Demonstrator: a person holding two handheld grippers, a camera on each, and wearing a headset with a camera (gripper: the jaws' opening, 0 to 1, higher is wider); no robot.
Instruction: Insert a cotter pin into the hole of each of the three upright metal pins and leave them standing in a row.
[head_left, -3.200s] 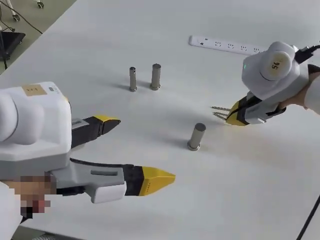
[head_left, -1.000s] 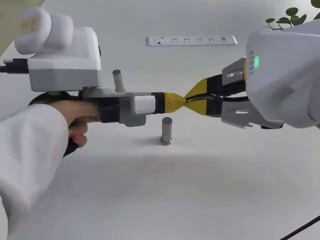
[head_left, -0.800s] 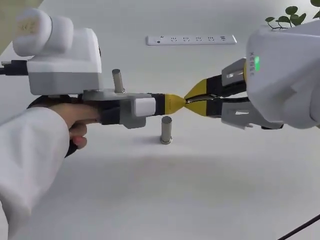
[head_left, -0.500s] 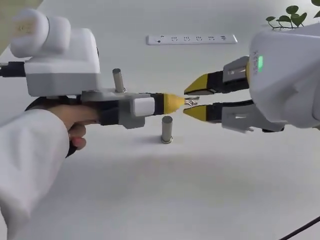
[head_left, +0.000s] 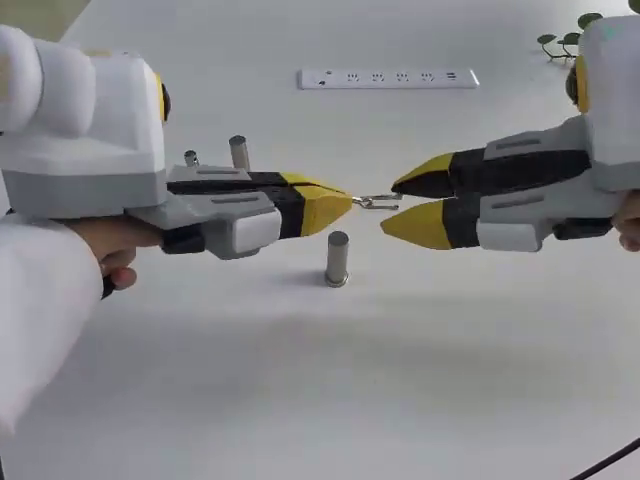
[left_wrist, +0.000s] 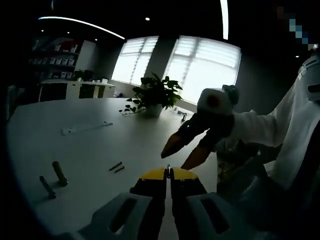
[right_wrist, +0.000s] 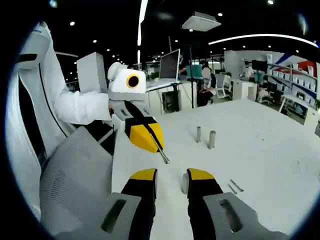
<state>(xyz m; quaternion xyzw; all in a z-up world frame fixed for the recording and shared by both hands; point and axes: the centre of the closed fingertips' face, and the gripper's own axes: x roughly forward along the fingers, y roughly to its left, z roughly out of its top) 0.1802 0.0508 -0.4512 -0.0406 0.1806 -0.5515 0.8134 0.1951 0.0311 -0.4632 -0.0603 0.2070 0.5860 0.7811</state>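
The cotter pin (head_left: 372, 201) was found clamped in the closed tips of the left gripper (head_left: 345, 203), its free end projecting toward the right gripper (head_left: 390, 205). One second earlier both grippers had met tip to tip on it. The right gripper's jaws had since parted and drawn back. They stood open just clear of the pin's end, so the left gripper alone carried it. In the right gripper view the cotter pin (right_wrist: 163, 155) showed as a thin, bright wire stem jutting from the left gripper (right_wrist: 155, 144).

The nearest metal pin (head_left: 337, 259), a smooth grey cylinder with a slightly wider foot, stood upright on the matt white table (head_left: 300, 400), below and between the two sets of tips. Its hole could not be made out. Two further metal pins (head_left: 239, 152) stood upright close together beyond the left gripper. In the left gripper view, spare cotter pins (left_wrist: 117, 167) lay flat on the table, ahead and to the left of that gripper's closed yellow tips. A long white power strip (head_left: 388, 78) lay well beyond both grippers.
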